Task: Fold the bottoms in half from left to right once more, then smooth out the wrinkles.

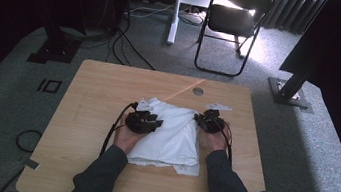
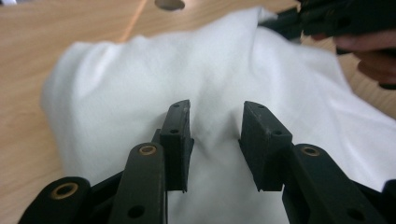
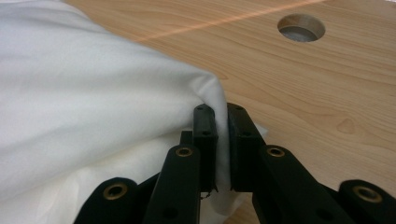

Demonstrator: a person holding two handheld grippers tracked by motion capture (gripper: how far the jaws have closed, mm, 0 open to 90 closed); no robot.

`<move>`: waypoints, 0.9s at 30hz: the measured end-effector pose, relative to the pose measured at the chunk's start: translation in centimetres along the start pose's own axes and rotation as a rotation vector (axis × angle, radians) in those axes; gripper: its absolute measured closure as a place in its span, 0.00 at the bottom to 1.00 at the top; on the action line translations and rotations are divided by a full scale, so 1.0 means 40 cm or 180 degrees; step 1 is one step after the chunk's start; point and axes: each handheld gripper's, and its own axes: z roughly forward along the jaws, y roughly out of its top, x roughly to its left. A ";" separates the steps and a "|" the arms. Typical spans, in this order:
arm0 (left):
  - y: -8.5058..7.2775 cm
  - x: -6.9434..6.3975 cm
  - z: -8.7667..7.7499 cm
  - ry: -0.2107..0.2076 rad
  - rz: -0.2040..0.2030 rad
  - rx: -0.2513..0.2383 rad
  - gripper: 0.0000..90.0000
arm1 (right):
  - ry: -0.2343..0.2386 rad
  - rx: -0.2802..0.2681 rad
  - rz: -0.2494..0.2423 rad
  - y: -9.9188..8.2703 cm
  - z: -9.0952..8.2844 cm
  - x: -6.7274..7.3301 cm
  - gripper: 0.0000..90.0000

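Now right tongs (image 3: 222, 140) pinch white cloth (image 3: 93, 93) edge.

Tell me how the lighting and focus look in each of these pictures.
High view: dim room, bright daylight behind the chair, white cloth nearly overexposed. Left gripper view: left tongs fairly sharp, cloth and table beyond soft. Right gripper view: evenly lit, an orange light streak crossing the table.

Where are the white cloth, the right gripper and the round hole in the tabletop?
white cloth (image 1: 173, 137), high view, middle of its top fold.
right gripper (image 3: 223, 122), right gripper view, between its fingertips.
round hole (image 3: 301, 27), right gripper view, its opening.
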 end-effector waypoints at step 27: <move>-0.060 -0.015 0.047 0.0253 0.0173 -0.0025 0.73 | 0.0218 0.0196 -0.0363 -0.051 -0.047 0.105 0.68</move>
